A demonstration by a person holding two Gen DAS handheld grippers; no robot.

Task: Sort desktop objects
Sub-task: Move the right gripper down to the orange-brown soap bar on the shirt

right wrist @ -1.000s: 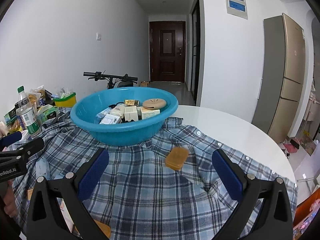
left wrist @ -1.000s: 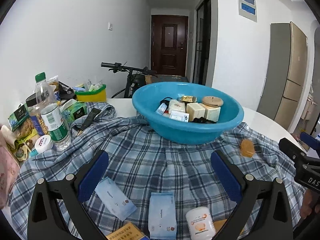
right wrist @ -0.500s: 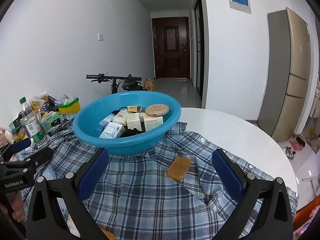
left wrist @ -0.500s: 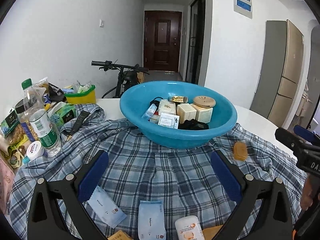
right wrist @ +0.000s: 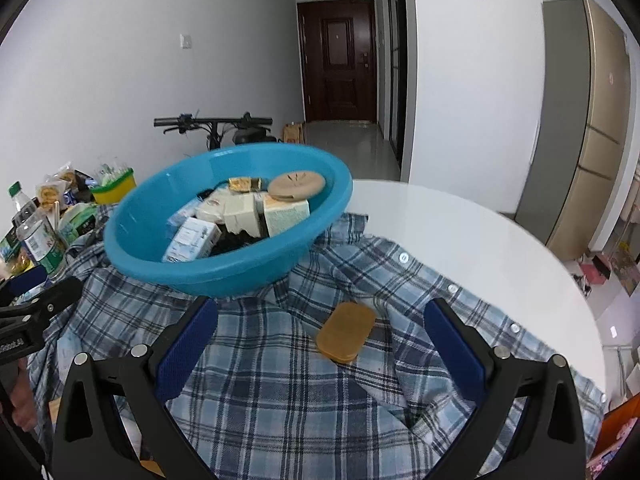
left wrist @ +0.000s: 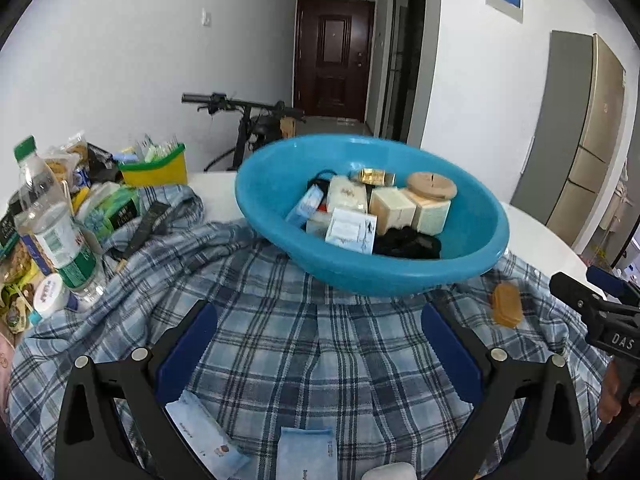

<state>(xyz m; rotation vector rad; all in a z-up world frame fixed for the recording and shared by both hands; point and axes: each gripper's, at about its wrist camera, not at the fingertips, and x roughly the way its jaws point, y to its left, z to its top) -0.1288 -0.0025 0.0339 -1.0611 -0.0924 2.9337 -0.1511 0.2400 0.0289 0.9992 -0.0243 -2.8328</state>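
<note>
White round table (right wrist: 460,240), hallway and dark door behind, bicycle against the wall at 12 o'clock. Plaid shirt (left wrist: 320,344) spread over most of the tabletop as the work surface.

Blue basin (left wrist: 472,232) sits on the shirt at 12 o'clock from both grippers. Already inside: several cream and white boxes, a round tan lid-like disc (left wrist: 432,186), a small gold packet, a light blue packet, something black at the front. Judged: a good share of the sorting is done, basin roughly half filled.

Left outside the basin, as far as visible:
- tan oblong bar (right wrist: 346,332) on the shirt, at about 12 o'clock from the right gripper, just ahead of its fingers, not touching them.
- two light blue packets (left wrist: 204,432) on the shirt at 6 to 7 o'clock in the left view, beside the left gripper's fingers; a white rounded object at the bottom edge, mostly cut off.
- clutter at 9 o'clock: water bottle (left wrist: 52,224), snack bags, yellow-green tub (left wrist: 156,168). Cannot tell whether these belong to the task.

Left gripper (left wrist: 318,350): jaws spread wide, nothing between them.
Right gripper (right wrist: 320,346): jaws spread wide, empty, lined up with the tan bar.

Judgement: the tan bar looks like the next pick for the right side; the packets remain for the left.
</note>
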